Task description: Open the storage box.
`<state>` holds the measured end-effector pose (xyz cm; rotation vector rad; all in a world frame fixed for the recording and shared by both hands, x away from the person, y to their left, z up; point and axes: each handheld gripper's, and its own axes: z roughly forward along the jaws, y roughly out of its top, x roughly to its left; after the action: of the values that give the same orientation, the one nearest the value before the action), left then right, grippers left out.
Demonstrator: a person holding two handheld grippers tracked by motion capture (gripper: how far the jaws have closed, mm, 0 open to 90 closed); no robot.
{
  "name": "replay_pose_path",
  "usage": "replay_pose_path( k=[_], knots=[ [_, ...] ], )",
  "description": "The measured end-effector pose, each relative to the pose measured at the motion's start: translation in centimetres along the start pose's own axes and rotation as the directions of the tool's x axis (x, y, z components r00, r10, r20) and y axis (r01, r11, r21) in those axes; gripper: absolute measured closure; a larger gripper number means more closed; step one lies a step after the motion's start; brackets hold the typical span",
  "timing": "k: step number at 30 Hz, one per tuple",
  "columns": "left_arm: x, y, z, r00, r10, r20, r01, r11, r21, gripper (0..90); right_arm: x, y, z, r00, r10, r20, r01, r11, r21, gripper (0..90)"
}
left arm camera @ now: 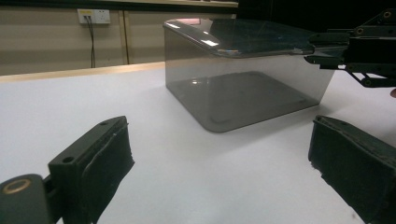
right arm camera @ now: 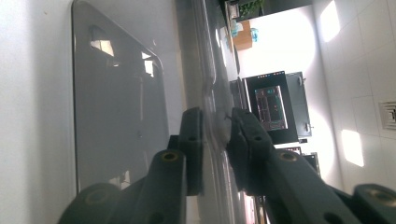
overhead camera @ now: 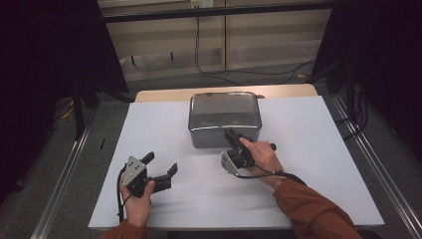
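A smoky see-through box with a lid stands on the white table, towards the back middle. My right gripper reaches the box's near rim, turned on its side. In the right gripper view its jaws are pinched on the lid's thin edge, one pad on each face. My left gripper rests low on the table at the front left, a good way from the box, open and holding nothing. From the left gripper view its wide jaws frame the box, and the right gripper clamps the lid's corner.
A wooden table edge shows behind the white sheet. Black cables lie on the floor beyond, below a wall with a socket. Metal rails run along both sides of the table. Bare white surface lies between the two hands.
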<state>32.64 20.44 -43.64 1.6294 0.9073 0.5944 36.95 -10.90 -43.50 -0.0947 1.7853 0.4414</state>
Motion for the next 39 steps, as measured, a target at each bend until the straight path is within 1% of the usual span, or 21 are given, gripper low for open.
replay_pose_path(
  k=[1, 2, 3, 4, 6, 7, 8, 12, 17, 19, 22, 23, 25, 26, 27, 28, 30, 31, 34, 36, 39],
  knots=[
    [0.1, 0.0, 0.1, 0.9999, 0.011, 0.008, -0.011, 0.9999, 0.009, 5.7, 0.0, 0.0, 0.0, 1.0, -0.002, -0.001, 0.002, 1.0, 0.0, 76.4],
    [0.0, 0.1, 0.2, 0.9998, 0.02, 0.001, -0.02, 0.9998, 0.009, 5.7, 0.0, 0.0, 0.0, 1.0, -0.007, 0.0, 0.007, 1.0, -0.001, 76.5],
    [0.0, 0.1, 0.2, 0.9998, 0.02, 0.001, -0.02, 0.9998, 0.009, 5.7, 0.0, 0.0, 0.0, 0.9999, -0.012, 0.001, 0.012, 1.0, -0.003, 76.7],
    [0.1, 0.1, 0.4, 0.9997, 0.02, 0.018, -0.02, 0.9997, 0.014, 5.7, 0.0, 0.0, 0.0, 0.9998, -0.019, 0.003, 0.019, 1.0, -0.006, 76.8],
    [0.1, 0.1, 0.5, 0.9994, 0.019, 0.03, -0.019, 0.9997, 0.012, 5.7, 0.0, 0.0, 0.0, 0.9998, -0.021, 0.003, 0.021, 1.0, -0.006, 77.0],
    [0.1, 0.1, 0.5, 0.9994, 0.019, 0.03, -0.019, 0.9997, 0.012, 5.6, -0.1, 0.0, 0.0, 0.9997, -0.023, 0.005, 0.023, 1.0, -0.008, 77.2],
    [0.0, 0.1, 0.7, 0.9991, 0.031, 0.03, -0.031, 0.9995, 0.005, 5.1, -0.1, 0.0, 0.0, 0.9997, -0.025, 0.007, 0.025, 1.0, -0.009, 77.3],
    [0.0, 0.1, 0.9, 0.9985, 0.025, 0.048, -0.025, 0.9997, -0.004, 4.1, -0.1, -0.1, 0.0, 0.9994, -0.031, 0.013, 0.031, 0.999, -0.017, 78.2],
    [-0.1, 0.1, 0.9, 0.9983, 0.042, 0.041, -0.042, 0.999, -0.014, 3.2, -0.3, -0.1, -0.1, 0.9996, -0.025, 0.011, 0.025, 0.999, -0.021, 78.4],
    [0.0, 0.2, 1.1, 0.9979, 0.032, 0.056, -0.031, 0.9994, -0.012, 3.0, -0.3, -0.2, -0.1, 0.9998, -0.02, 0.004, 0.02, 1.0, -0.024, 78.2],
    [0.1, 0.3, 1.2, 0.9981, 0.017, 0.06, -0.017, 0.9999, -0.002, 2.7, -0.6, -0.1, -0.2, 0.9999, 0.009, -0.014, -0.01, 0.999, -0.034, 79.3],
    [0.0, 0.3, 1.4, 0.9968, 0.011, 0.079, -0.011, 0.9999, -0.003, 2.7, -0.7, -0.1, -0.2, 0.9999, 0.002, -0.013, -0.002, 0.999, -0.034, 79.8],
    [-0.1, 0.3, 1.5, 0.997, 0.02, 0.074, -0.02, 0.9998, 0.001, 2.8, -0.7, 0.0, -0.3, 1.0, 0.006, 0.0, -0.006, 0.999, -0.035, 80.2],
    [-0.1, 0.3, 1.6, 0.9965, 0.033, 0.077, -0.033, 0.9994, 0.007, 2.9, -0.7, -0.1, -0.2, 1.0, 0.005, -0.002, -0.005, 0.999, -0.035, 80.2],
    [-0.1, 0.3, 1.6, 0.9968, 0.028, 0.075, -0.029, 0.9996, 0.009, 3.0, -0.7, -0.1, -0.2, 1.0, 0.0, -0.001, 0.0, 0.999, -0.033, 80.3],
    [-0.1, 0.3, 1.6, 0.9964, 0.037, 0.076, -0.038, 0.9992, 0.01, 2.9, -0.7, -0.1, -0.2, 1.0, 0.003, -0.001, -0.003, 0.999, -0.033, 80.3],
    [-0.1, 0.4, 1.6, 0.9965, 0.039, 0.074, -0.04, 0.9992, 0.009, 3.0, -0.7, -0.1, -0.2, 1.0, 0.002, 0.001, -0.002, 0.999, -0.034, 80.3],
    [-0.1, 0.4, 1.6, 0.9964, 0.046, 0.071, -0.047, 0.9988, 0.009, 3.0, -0.8, 0.0, -0.2, 0.9999, -0.004, 0.011, 0.005, 0.999, -0.043, 80.3],
    [-0.2, 0.5, 1.7, 0.9963, 0.051, 0.069, -0.051, 0.9987, 0.005, 3.0, -1.1, 0.0, -0.3, 0.9998, 0.003, 0.018, -0.002, 0.999, -0.039, 80.3],
    [-0.1, 0.6, 1.8, 0.9957, 0.065, 0.066, -0.065, 0.9978, 0.007, 3.0, -1.2, 0.0, -0.3, 0.9997, 0.004, 0.022, -0.003, 0.999, -0.043, 80.3],
    [0.0, 0.9, 1.9, 0.9959, 0.066, 0.063, -0.066, 0.9978, 0.009, 3.0, -1.4, 0.0, -0.2, 0.9995, 0.005, 0.03, -0.003, 0.999, -0.048, 79.4]
  ],
)
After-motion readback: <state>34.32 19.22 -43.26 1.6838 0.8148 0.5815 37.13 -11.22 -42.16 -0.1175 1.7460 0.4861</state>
